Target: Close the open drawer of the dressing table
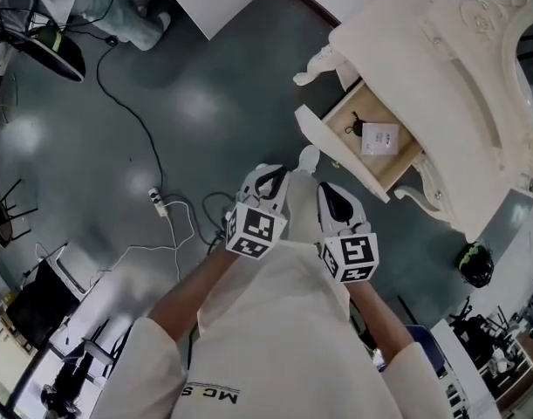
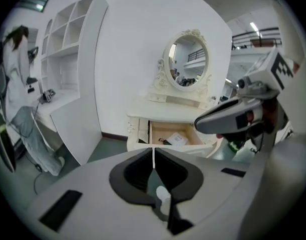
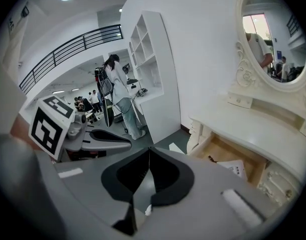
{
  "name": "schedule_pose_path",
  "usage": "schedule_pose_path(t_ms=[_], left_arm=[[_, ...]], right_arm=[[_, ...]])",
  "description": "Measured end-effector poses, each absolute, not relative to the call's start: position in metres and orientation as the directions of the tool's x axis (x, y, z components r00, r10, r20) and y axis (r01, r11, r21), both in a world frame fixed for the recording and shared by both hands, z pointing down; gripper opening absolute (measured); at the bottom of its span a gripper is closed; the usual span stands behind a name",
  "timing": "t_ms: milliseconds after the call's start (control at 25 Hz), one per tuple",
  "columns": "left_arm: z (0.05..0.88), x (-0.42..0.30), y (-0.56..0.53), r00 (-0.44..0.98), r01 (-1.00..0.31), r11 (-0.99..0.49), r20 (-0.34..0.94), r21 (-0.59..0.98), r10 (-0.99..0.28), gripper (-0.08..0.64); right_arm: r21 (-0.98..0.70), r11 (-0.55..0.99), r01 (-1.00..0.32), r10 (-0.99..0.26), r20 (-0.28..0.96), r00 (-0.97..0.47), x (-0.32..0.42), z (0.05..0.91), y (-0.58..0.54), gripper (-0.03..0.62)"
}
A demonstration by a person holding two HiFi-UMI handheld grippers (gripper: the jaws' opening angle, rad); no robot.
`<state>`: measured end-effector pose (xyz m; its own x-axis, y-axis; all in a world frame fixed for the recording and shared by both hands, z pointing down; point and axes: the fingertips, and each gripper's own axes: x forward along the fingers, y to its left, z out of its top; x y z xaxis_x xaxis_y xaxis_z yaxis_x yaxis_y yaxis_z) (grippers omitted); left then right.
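The drawer (image 1: 395, 166) of the dressing table (image 1: 440, 59) stands pulled out, with a white packet (image 1: 379, 138) and a small dark item lying inside. Both claws hang over the floor (image 1: 205, 103), near the drawer's front panel but not touching it. The left claw (image 1: 270, 177) and right claw (image 1: 330, 192) each have their jaws pressed together on nothing, probably so the blunt tips can push the panel in.
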<state>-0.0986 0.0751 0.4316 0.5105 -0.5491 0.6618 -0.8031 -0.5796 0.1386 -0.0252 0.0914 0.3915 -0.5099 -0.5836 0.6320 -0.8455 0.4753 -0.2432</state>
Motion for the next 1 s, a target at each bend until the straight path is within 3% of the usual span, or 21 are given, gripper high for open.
schedule_pose_path(t_ms=[1000], left_arm=[[0.517, -0.085, 0.050, 0.507, -0.761, -0.645, 0.679, 0.063, -0.532, 0.021]], right_arm=[[-0.260, 0.410, -0.874, -0.574, 0.671, -0.469, -0.022, 0.462, 0.088, 0.003]])
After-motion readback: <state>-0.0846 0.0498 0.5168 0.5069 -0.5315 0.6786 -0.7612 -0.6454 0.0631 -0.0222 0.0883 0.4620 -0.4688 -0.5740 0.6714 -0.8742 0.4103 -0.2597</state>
